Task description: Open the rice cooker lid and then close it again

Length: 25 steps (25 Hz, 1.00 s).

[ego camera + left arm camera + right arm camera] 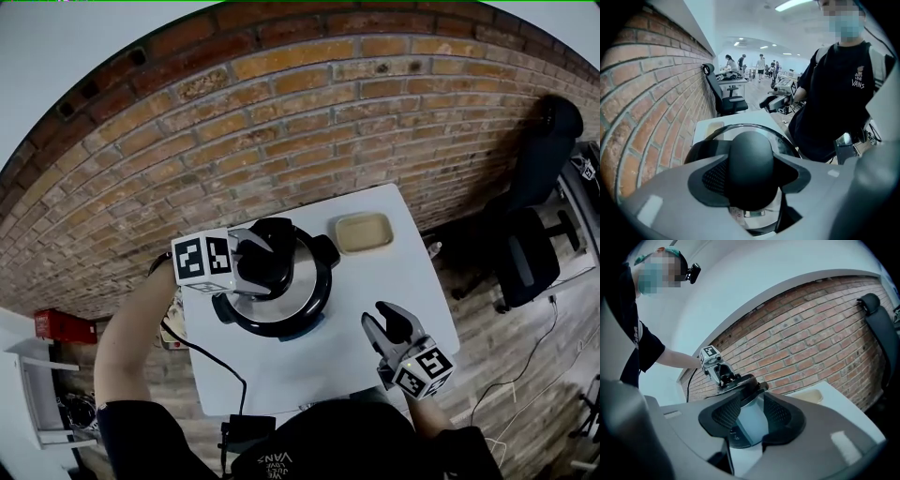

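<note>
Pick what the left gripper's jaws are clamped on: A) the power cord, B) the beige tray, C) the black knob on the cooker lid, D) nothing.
C: the left gripper view shows the left gripper with both jaws pressed against the black knob on the cooker lid.

Left tool [255, 255] grips the lid knob [275, 246] of the rice cooker [317, 292], right tool [385, 320] hangs jaws apart over the white counter [405, 274], beige tray [364, 232] beside.

Glossy metal lid [304, 281], matt black plastic knob [751, 159], rough brick wall [281, 112].
</note>
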Tool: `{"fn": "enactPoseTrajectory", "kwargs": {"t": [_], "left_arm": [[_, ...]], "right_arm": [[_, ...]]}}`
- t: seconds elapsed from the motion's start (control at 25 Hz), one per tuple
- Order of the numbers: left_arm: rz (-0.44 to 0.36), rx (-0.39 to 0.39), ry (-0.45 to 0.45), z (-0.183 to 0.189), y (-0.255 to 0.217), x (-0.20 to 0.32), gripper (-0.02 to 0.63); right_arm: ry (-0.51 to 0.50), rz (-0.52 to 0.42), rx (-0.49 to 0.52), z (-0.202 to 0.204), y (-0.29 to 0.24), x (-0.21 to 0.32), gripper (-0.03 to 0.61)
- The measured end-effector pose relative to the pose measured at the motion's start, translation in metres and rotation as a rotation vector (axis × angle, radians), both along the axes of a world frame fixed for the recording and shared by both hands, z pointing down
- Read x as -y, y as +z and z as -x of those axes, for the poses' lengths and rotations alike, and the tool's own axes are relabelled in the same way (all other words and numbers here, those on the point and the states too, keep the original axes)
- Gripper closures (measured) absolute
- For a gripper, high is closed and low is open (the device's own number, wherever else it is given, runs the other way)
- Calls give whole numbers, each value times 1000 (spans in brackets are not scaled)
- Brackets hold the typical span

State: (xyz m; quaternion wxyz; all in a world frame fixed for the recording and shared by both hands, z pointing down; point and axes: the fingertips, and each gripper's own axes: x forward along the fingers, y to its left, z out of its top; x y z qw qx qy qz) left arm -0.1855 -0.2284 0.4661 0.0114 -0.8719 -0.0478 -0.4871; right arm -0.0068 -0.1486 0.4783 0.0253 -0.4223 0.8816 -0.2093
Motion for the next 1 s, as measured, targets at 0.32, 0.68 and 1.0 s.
{"fn": "enactPoseTrajectory", "kwargs": {"t": [0.32,0.68,1.0], "left_arm": [[-13,-9,-29,0,-2,0,334],[-53,-151,-195,15,-39,5,334],[-132,-368,-438,61,-91,9,334]], "right_arm": [[46,-4,3,-5,-1,-8,436],[12,-26,21,1,-8,-3,436],[-37,-48,27,17,-16,0,436]]}}
